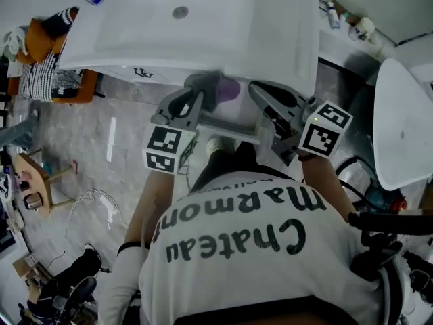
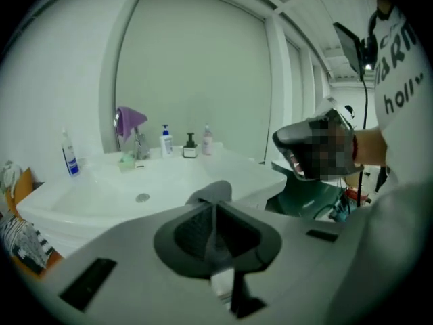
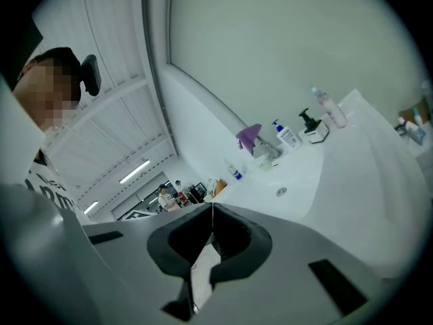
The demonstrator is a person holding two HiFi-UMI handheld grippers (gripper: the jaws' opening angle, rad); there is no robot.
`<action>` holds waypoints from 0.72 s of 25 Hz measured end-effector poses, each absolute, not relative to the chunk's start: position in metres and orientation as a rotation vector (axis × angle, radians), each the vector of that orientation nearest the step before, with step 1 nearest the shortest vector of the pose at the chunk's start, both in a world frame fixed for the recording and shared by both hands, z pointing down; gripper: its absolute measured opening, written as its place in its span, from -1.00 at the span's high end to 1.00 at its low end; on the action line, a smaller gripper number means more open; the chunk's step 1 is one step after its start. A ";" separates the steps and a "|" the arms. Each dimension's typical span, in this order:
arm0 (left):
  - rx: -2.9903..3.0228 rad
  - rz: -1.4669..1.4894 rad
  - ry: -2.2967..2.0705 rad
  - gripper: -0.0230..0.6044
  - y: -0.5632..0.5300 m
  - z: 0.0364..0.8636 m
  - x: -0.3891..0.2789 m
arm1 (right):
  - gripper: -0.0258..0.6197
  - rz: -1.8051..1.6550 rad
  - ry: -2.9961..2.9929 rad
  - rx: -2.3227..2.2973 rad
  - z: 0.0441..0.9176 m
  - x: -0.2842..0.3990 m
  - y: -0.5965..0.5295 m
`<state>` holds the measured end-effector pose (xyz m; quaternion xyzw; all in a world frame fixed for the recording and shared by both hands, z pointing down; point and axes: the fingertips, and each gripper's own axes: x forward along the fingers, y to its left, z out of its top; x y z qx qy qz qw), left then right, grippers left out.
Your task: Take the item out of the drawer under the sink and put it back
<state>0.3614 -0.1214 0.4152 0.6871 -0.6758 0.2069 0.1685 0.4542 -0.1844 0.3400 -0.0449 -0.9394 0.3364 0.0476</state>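
A white sink (image 1: 203, 39) fills the space ahead of me over a grey marbled floor (image 1: 101, 134). Its drain (image 1: 179, 11) sits mid-basin, and at the back of the sink a purple cloth (image 2: 130, 119) hangs over the tap with pump bottles (image 2: 166, 141) lined up beside it. Left of the sink stands an orange seat (image 1: 40, 73) draped in striped fabric, and right of the sink is a white rounded fixture (image 1: 406, 127). The head view cuts off the back of the sink. Just below the sink's front edge a purple blur (image 1: 229, 90) shows between my two grippers. It is too smeared for me to say whether it is the item or where the drawer's edges run. My left gripper (image 2: 215, 196) is raised in front of the sink with its jaws pressed together, and nothing is pinched between them. My right gripper (image 3: 212, 212) is tilted, so the sink slants across its view. Its jaws meet along a thin seam, empty as well.
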 end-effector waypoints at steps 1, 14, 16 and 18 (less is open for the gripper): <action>1.959 0.553 -1.956 0.84 -0.120 0.402 0.359 | 0.88 0.996 -2.864 -0.143 0.334 0.446 -0.182; 2.060 0.052 -2.127 0.83 -0.073 0.286 0.328 | 0.88 0.758 -2.909 -0.139 0.282 0.369 -0.126; 2.057 0.059 -2.142 0.84 -0.059 0.278 0.314 | 0.88 0.737 -2.914 -0.094 0.277 0.360 -0.117; 2.057 0.066 -2.156 0.84 -0.042 0.271 0.300 | 0.88 0.746 -2.915 -0.102 0.272 0.346 -0.101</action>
